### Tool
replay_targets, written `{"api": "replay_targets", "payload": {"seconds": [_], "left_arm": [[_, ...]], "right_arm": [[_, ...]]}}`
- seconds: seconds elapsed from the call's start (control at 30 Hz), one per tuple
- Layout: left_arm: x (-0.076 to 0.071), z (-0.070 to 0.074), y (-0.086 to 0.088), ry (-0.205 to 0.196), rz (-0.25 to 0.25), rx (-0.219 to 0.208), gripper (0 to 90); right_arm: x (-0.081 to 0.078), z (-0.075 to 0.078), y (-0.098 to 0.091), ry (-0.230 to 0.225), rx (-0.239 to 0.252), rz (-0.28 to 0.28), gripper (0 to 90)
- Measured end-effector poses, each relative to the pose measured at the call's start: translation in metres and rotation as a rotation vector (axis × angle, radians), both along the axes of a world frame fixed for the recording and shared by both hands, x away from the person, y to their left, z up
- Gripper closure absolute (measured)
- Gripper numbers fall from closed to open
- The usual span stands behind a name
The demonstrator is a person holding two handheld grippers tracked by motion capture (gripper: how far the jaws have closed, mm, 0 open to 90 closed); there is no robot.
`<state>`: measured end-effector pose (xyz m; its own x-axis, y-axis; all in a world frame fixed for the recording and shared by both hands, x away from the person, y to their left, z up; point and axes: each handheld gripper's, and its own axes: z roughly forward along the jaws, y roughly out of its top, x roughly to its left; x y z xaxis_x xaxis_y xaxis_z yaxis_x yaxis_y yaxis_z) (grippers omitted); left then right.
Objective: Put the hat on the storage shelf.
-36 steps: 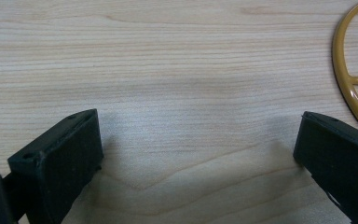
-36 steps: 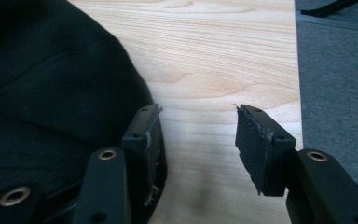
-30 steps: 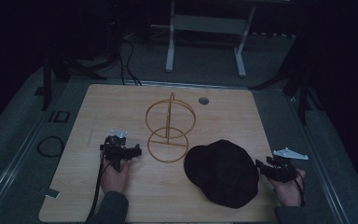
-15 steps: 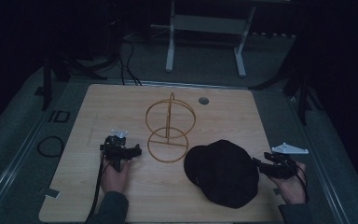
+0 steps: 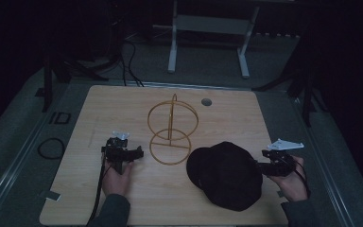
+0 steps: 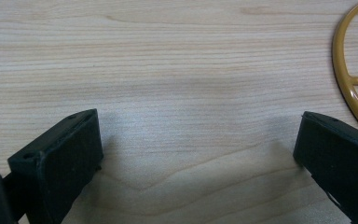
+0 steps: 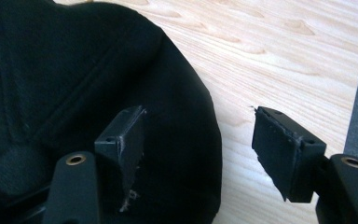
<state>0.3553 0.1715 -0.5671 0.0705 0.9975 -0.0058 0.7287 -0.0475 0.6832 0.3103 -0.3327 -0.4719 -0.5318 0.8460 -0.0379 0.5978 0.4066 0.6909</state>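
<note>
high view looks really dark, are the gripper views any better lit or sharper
High view: dim, floor nearly black, only the table lit. Left gripper view: bright, wood grain crisp, soft shadows under the jaws. Right gripper view: bright wood, but the black cap shows little detail, near jaws slightly soft.

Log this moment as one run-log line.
right gripper: jaws just opening at cap edge, not gripping | left gripper: open, beside wire stand

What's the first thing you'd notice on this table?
Probably the golden wire stand made of two rings, standing in the middle of the pale wooden table. Next, the floppy black fabric cap lying near the right front edge, with the right gripper beside it; its fingers have just been opening, with the cap's edge between them.
</note>
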Motion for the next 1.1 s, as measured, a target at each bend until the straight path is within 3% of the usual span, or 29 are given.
{"api": "replay_targets", "payload": {"seconds": [1.1], "left_arm": [[0.000, 0.000, 0.000, -0.001, 0.001, 0.000, 0.7]], "right_arm": [[0.010, 0.028, 0.033, 0.006, 0.001, 0.143, 22.7]]}}
